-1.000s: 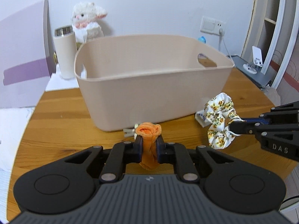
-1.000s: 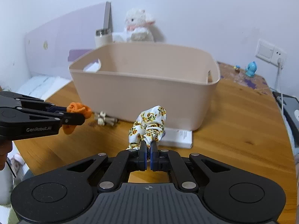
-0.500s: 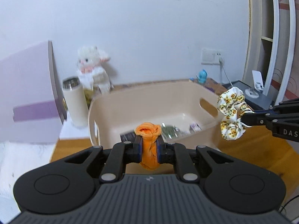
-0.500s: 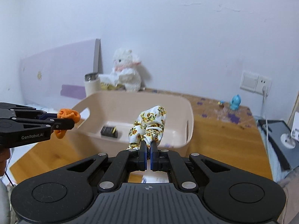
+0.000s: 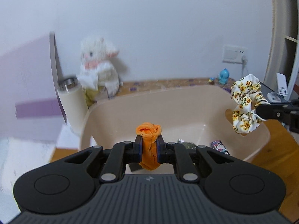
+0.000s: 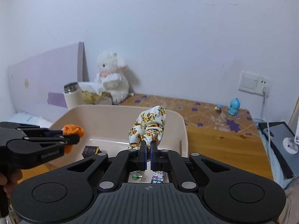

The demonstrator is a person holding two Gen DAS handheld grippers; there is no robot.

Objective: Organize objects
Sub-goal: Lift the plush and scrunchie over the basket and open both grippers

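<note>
Bin (image 5: pixel 179 100) lies directly below both claws: left claw (image 5: pixel 149 147) clamps the orange scrunchie (image 5: pixel 149 130) over its middle, right claw (image 6: pixel 148 154) clamps the floral scrunchie (image 6: pixel 149 125) over its right end.

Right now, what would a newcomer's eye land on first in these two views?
Two hair ties held over the beige plastic tub: a bright orange fabric scrunchie clamped in the left gripper, and a white floral scrunchie pinched in the right gripper. Behind the tub, a white plush lamb sits against the wall.
</note>
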